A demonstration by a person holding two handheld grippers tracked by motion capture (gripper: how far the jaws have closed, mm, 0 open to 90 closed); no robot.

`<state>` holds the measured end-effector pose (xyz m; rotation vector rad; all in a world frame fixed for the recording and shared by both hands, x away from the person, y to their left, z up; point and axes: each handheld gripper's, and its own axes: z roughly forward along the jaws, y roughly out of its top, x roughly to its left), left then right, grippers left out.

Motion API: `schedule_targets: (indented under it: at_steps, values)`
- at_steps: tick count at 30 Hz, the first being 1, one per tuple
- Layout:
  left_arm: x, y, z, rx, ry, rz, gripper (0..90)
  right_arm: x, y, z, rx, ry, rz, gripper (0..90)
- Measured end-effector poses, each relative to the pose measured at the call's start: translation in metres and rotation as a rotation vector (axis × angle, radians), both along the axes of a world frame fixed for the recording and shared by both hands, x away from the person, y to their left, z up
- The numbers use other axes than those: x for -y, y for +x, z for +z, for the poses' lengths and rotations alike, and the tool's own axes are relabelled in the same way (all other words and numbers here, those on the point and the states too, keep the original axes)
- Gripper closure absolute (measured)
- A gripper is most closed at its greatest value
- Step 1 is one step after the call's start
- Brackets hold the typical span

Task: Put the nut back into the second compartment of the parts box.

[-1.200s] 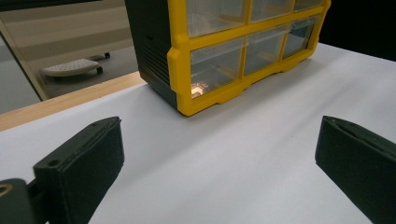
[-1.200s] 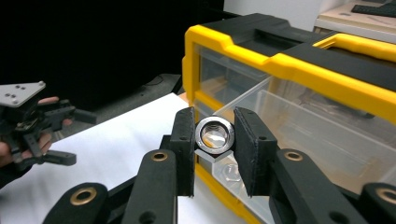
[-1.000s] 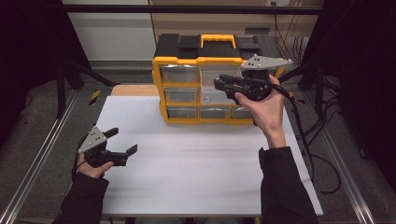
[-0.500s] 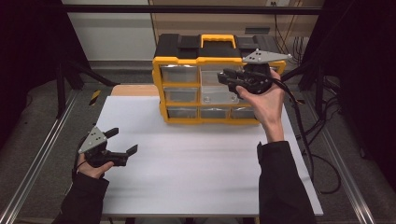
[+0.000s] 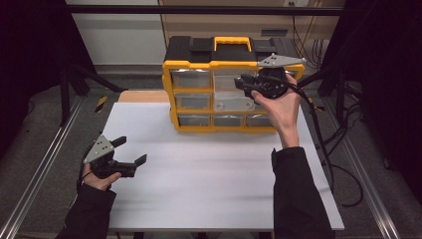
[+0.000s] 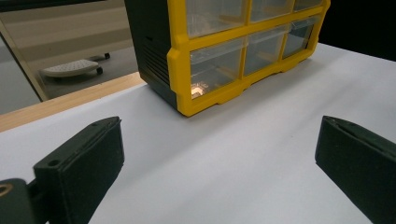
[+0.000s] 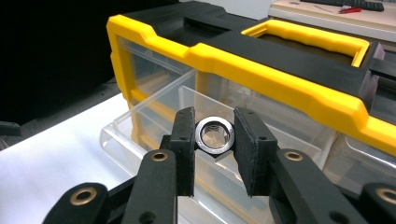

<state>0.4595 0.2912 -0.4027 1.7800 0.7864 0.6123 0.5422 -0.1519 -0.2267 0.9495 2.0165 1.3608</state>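
Note:
A yellow and black drawer cabinet (image 5: 226, 64) stands at the back of the white table (image 5: 209, 174). One clear drawer (image 7: 154, 116) is pulled out of it. My right gripper (image 7: 214, 140) is shut on a steel nut (image 7: 215, 134) and holds it above that drawer. In the high view the right gripper (image 5: 241, 82) hovers in front of the cabinet's upper right drawers, jaws pointing left. My left gripper (image 5: 130, 150) rests low at the table's left, open, with bare table between its jaws (image 6: 219, 154). The cabinet's lower corner (image 6: 187, 84) lies ahead of it.
Black cables (image 5: 323, 144) trail off the table's right side. Metal rails (image 5: 40, 169) run along the table's left edge. A wooden strip (image 5: 142, 96) lies behind the table, left of the cabinet.
My right gripper has shifted a little to the right and towards the cabinet's top, still holding the nut. The left gripper has stayed where it was.

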Motion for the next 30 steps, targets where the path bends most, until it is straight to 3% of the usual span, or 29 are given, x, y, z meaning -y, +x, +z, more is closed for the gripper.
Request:
schedule_targets:
  at_steps: [12, 21, 26, 30]
  values:
    - [0.000, 0.000, 0.000, 0.000, 0.002, 0.000, 0.5, -0.002, 0.007, -0.010, -0.020, -0.006, -0.002, 70.3]
    - [0.000, 0.000, 0.000, 0.001, 0.001, 0.000, 0.5, -0.005, 0.014, -0.013, -0.041, -0.008, -0.039, 70.2]
    - [0.000, 0.000, 0.000, 0.000, 0.003, -0.001, 0.5, -0.004, 0.014, -0.012, -0.036, 0.007, -0.044, 60.4]
    - [0.000, 0.001, -0.001, -0.001, 0.003, 0.000, 0.4, -0.003, 0.006, -0.009, 0.002, 0.034, -0.012, 51.5]
